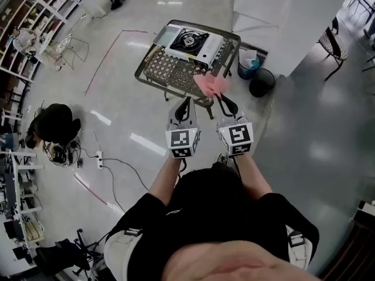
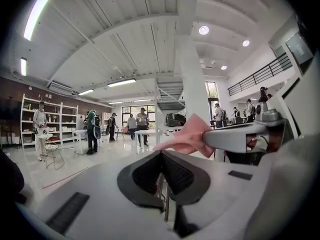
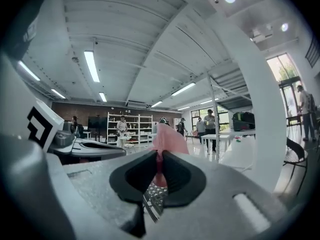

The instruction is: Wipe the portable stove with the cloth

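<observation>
The portable stove (image 1: pixel 193 44), white with a black burner, stands on the far side of a metal mesh table (image 1: pixel 170 69). A pink cloth (image 1: pixel 211 85) hangs over the table's near edge, and my right gripper (image 1: pixel 222 100) is shut on it. In the right gripper view the cloth (image 3: pixel 167 138) sticks up from between the closed pads of my right gripper (image 3: pixel 160 158). My left gripper (image 1: pixel 186 101) is held beside it, short of the table, shut with nothing in it. In the left gripper view, my left gripper (image 2: pixel 161 154) has its tips together, and the cloth (image 2: pixel 187 136) shows to the right.
A blue bin (image 1: pixel 249 68) and a black bin (image 1: pixel 262 82) stand right of the table by a white pillar (image 1: pixel 275 22). A person crouches at the left (image 1: pixel 55 124) near a power strip with cables (image 1: pixel 98 157). Shelves (image 1: pixel 35 16) line the far left.
</observation>
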`<state>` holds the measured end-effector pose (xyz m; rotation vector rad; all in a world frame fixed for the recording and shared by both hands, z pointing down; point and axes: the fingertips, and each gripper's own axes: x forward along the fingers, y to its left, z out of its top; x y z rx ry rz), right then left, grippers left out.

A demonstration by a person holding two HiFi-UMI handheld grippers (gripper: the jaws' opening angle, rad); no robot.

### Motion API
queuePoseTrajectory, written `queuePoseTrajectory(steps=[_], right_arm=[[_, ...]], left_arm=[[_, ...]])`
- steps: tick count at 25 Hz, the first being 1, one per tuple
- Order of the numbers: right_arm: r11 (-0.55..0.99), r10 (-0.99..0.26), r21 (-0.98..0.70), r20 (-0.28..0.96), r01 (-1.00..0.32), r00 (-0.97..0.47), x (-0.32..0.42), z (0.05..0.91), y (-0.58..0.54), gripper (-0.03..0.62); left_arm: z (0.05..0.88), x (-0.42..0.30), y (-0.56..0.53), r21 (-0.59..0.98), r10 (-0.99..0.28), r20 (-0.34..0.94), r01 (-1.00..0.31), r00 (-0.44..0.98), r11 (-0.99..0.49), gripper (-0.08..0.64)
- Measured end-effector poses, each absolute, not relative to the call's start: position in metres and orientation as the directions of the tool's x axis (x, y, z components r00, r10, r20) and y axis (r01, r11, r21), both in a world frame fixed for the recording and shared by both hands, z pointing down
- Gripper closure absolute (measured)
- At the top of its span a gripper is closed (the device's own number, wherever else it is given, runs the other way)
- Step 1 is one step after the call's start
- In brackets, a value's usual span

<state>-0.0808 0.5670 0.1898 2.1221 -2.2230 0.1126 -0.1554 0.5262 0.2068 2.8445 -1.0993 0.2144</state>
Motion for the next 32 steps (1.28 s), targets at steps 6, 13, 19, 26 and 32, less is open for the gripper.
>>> queuePoseTrajectory(steps=[6, 13, 19, 26, 32], right_arm=[[0.034, -0.989, -0.022, 0.145, -0.999, -0.037, -0.044, 0.213, 0.567, 0.560], [0.040, -0.984, -0.045, 0.172, -0.998, -0.047, -0.019, 0.236, 0.559, 0.560], [0.046, -0.977, -0.039, 0.208, -0.998, -0.053, -0.007, 0.250, 0.543, 0.560], [0.095, -0.965, -0.010, 0.245, -0.995, -0.094, -0.004, 0.265, 0.495, 0.560], [0.136, -0.946, -0.016, 0.294, -0.991, -0.135, 0.005, 0.275, 0.424, 0.558]], left_arm=[[0.221, -0.116, 0.527, 0.023, -0.643, 0.184, -0.658, 0.743, -0.753, 0.560], [0.244, -0.096, 0.518, 0.027, -0.644, 0.223, -0.665, 0.732, -0.747, 0.560], [0.257, -0.082, 0.498, 0.053, -0.643, 0.233, -0.670, 0.729, -0.740, 0.560], [0.269, -0.076, 0.449, 0.082, -0.655, 0.230, -0.685, 0.720, -0.724, 0.560], [0.282, -0.068, 0.379, 0.109, -0.658, 0.275, -0.703, 0.701, -0.703, 0.560]])
